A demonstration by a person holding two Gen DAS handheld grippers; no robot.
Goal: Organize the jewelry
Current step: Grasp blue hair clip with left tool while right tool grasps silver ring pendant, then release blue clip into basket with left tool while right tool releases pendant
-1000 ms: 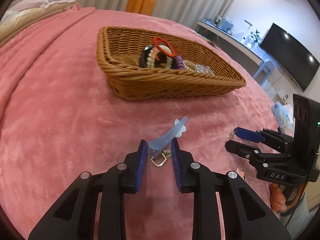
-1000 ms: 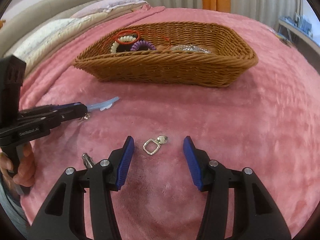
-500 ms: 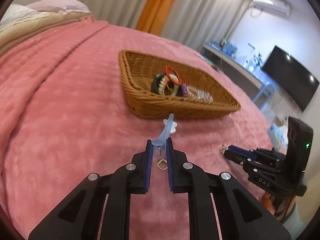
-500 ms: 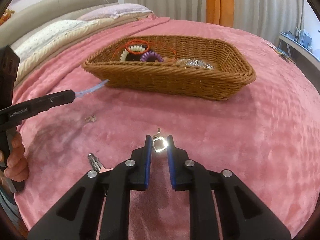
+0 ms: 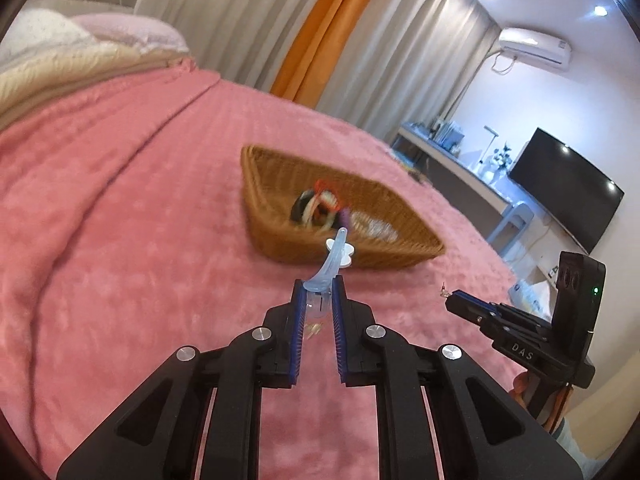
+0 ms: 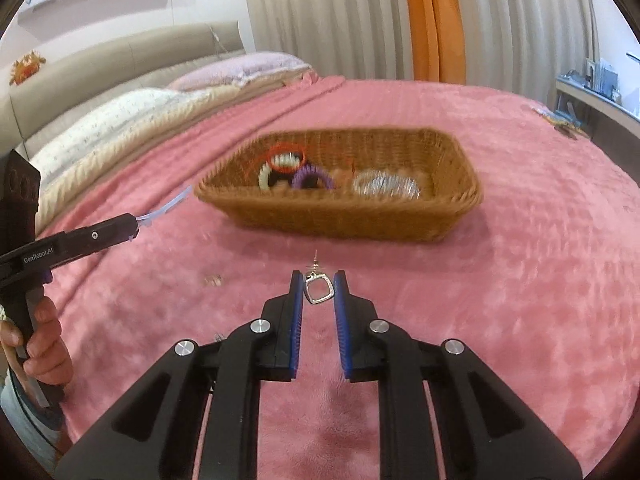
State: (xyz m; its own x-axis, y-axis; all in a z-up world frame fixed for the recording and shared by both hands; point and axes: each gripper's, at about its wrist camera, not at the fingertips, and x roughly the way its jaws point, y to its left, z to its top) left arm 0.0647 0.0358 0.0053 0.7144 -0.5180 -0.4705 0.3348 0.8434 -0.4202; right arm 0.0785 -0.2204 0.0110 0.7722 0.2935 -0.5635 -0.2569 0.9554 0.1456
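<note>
Both claws have closed and lifted off the bed. Left claw (image 5: 317, 296) is clamped on the blue hair clip (image 5: 330, 264); right claw (image 6: 319, 290) on the silver earring (image 6: 319, 291) — both items clear of the blanket, near side of the wicker basket (image 6: 440, 224). Transfer comes next.

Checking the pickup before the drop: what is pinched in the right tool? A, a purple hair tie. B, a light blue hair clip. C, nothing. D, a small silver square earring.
D: the silver square earring sits pinched at the tips of the right tool, lifted off the pink blanket.
</note>
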